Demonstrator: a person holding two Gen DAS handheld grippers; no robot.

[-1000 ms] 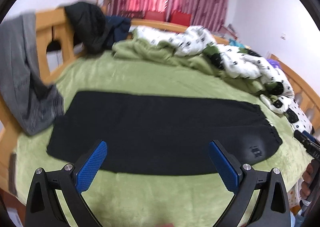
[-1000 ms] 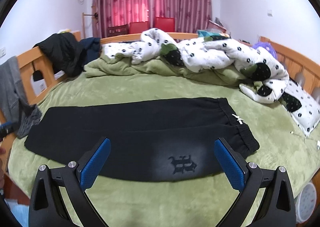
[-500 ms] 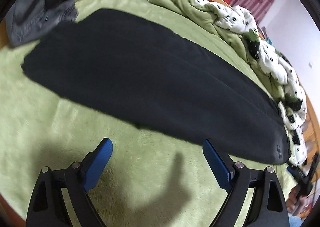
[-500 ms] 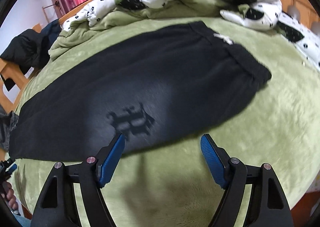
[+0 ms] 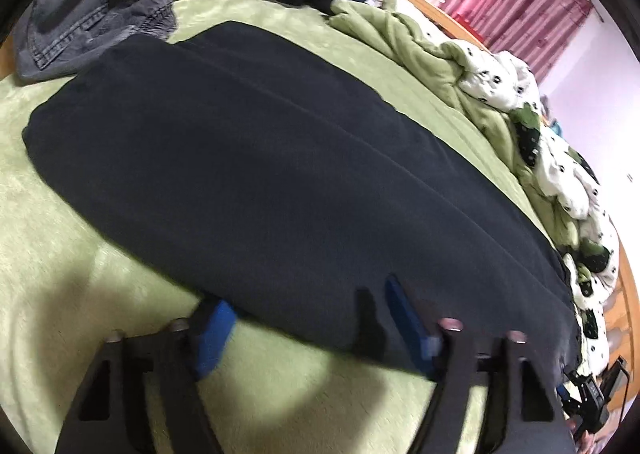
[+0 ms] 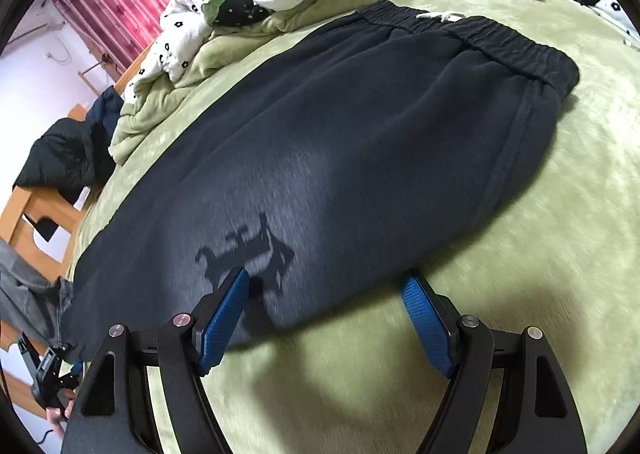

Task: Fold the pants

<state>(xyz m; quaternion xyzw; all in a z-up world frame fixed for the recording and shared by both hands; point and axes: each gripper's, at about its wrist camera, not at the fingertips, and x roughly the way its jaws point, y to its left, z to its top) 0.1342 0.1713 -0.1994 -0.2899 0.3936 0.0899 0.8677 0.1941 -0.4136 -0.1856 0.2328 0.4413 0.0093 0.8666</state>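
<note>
Black pants (image 5: 280,173) hem now between closing left gripper (image 5: 308,318) fingers.

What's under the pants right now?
The pants lie flat on the green blanket, which shows all round them. What lies beneath the fabric is covered, and no lump shows.

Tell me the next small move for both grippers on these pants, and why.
Probably close both on the near edge. The left gripper, its jaws closing, already straddles the hem of the black pants; the right gripper stands open across the same edge by the logo. Neither has pinched the cloth yet.
</note>
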